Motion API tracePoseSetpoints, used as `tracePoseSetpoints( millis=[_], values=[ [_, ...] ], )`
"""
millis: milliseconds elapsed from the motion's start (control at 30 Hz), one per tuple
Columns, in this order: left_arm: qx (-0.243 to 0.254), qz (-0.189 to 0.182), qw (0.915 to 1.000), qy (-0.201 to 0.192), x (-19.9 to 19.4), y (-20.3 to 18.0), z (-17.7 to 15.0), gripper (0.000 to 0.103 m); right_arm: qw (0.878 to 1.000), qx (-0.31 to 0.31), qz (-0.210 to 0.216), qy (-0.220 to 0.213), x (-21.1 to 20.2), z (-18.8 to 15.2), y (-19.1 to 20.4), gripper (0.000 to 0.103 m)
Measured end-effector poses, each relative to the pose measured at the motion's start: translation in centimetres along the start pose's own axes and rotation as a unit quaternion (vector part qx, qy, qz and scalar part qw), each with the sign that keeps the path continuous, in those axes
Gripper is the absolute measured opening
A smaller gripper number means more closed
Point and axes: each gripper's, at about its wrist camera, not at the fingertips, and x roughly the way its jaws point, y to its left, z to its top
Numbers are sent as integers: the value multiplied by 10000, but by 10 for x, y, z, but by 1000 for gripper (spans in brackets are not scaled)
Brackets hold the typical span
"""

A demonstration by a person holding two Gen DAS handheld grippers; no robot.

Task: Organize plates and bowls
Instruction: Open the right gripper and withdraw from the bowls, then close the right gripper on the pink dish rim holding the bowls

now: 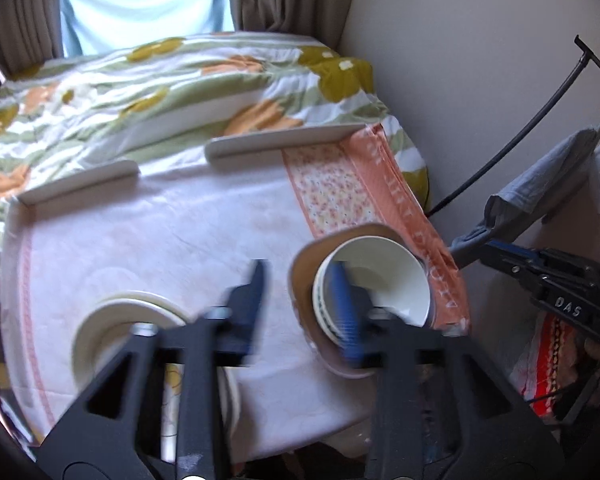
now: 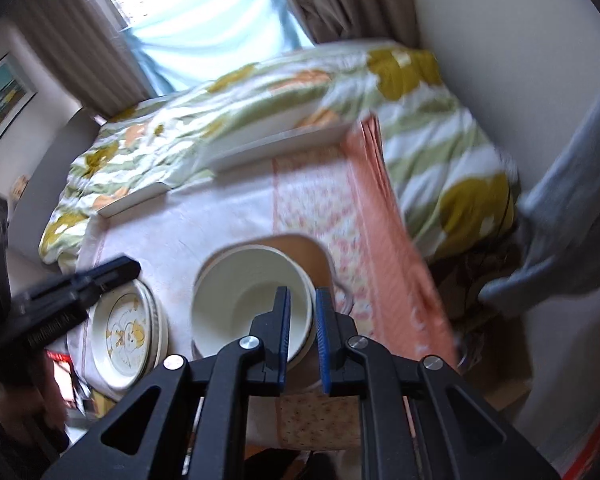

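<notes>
Black and blue fingers (image 1: pixel 342 308) of the left gripper (image 1: pixel 300 308) stand wide apart with nothing between them; one blue finger only shows in front of the bowls. Fingers of the right gripper (image 2: pixel 302 332) are almost shut, with just a thin gap, and they hold nothing too. Both hang above the worktop (image 1: pixel 172 216), which has a pale pink cloth over it. White bowls (image 2: pixel 252 304) sit stacked inside each other on a brown plate (image 2: pixel 300 246), near the right edge of the worktop. Round cream plates (image 2: pixel 128 336), the top one with a yellow picture on it, sit in a pile at the near left edge. That pile looks like it pokes out a bit over the edge, so a bump from a gripper could tip it onto the floor. Brown plate and bowls are close to where the orange cloth (image 1: pixel 396 184) hangs down, so a tug on the cloth could make them slide off. Bowls in a stack can wobble, and if one is lifted by its rim, the others might rattle or fall. Everything looks a bit blurry, so small things are hard to tell.
</notes>
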Motion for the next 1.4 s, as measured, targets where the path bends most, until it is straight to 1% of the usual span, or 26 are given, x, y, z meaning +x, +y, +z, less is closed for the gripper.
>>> tracePoseSetpoints(
  millis=[33, 67, 100, 133, 167, 200, 267, 300, 367, 467, 567, 667, 767, 833, 900, 933, 967, 1000, 1133, 1200, 1233, 1267, 1333, 1367, 1400],
  values=[
    [-4, 98, 9999, -73, -7, 2, 0, 92, 9999, -107, -43, -31, -6, 1, 0, 13],
    [-11, 168, 9996, -229, -15, 5, 0, 103, 9997, -220, -98, -47, -12, 2, 1, 24],
    [-11, 203, 9990, -387, -24, 8, -2, 103, 9993, -345, -163, -54, -17, 1, 1, 37],
    [16, 275, 9987, -419, -27, 10, -3, 103, 9990, -399, -202, -43, -19, 1, 0, 74],
    [56, 369, 9986, -375, -27, 11, -5, 103, 9988, -439, -211, -37, -20, 0, -1, 103],
    [144, 454, 9985, -258, -23, 12, -8, 103, 9984, -522, -186, -64, -21, -2, -3, 103],
    [278, 457, 9986, 0, -12, 13, -15, 103, 9977, -639, -207, 21, -17, -5, -7, 103],
    [329, 399, 9985, 162, -4, 14, -21, 103, 9972, -690, -226, 174, -11, -6, -10, 103],
    [370, 310, 9980, 401, 10, 13, -29, 103, 9934, -797, -391, 733, 9, -9, -17, 103],
    [384, 243, 9961, 762, 37, 10, -39, 103, 9905, -692, -463, 1093, 35, -14, -32, 103],
    [445, 268, 9932, 1038, 58, 5, -48, 102, 9864, -610, -571, 1414, 59, -17, -42, 103],
    [411, 253, 9902, 1308, 76, 5, -55, 101, 9818, -822, -644, 1586, 78, -20, -42, 103],
    [455, 265, 9877, 1471, 87, 4, -60, 100, 9788, -938, -580, 1726, 93, -23, -40, 103],
    [509, 327, 9863, 1536, 93, 3, -61, 100, 9747, -1080, -648, 1845, 103, -23, -38, 101],
    [578, 465, 9848, 1571, 100, 0, -60, 100, 9699, -1282, -678, 1954, 112, -20, -35, 94],
    [605, 480, 9842, 1596, 103, -1, -60, 100, 9679, -1363, -670, 2004, 117, -19, -33, 91],
    [620, 458, 9838, 1617, 106, -1, -60, 99, 9662, -1417, -654, 2054, 120, -18, -32, 85],
    [639, 458, 9833, 1643, 109, -1, -60, 95, 9640, -1497, -603, 2112, 124, -17, -31, 81],
    [746, 372, 9800, 1806, 121, -5, -60, 87, 9591, -1668, -420, 2250, 134, -18, -30, 70],
    [893, 386, 9780, 1845, 126, -9, -60, 82, 9568, -1755, -312, 2298, 139, -18, -28, 63],
    [936, 364, 9779, 1833, 128, -11, -60, 80, 9556, -1797, -287, 2316, 142, -17, -26, 62],
    [934, 314, 9779, 1844, 130, -11, -60, 76, 9548, -1833, -264, 2324, 145, -18, -24, 61],
    [826, 161, 9785, 1882, 134, -10, -61, 69, 9539, -1844, -178, 2361, 151, -20, -24, 60],
    [814, 120, 9787, 1881, 136, -10, -61, 64, 9552, -1767, -64, 2375, 153, -21, -27, 55],
    [836, 104, 9789, 1861, 138, -11, -61, 60, 9567, -1680, 112, 2374, 155, -22, -29, 47]
  ],
)
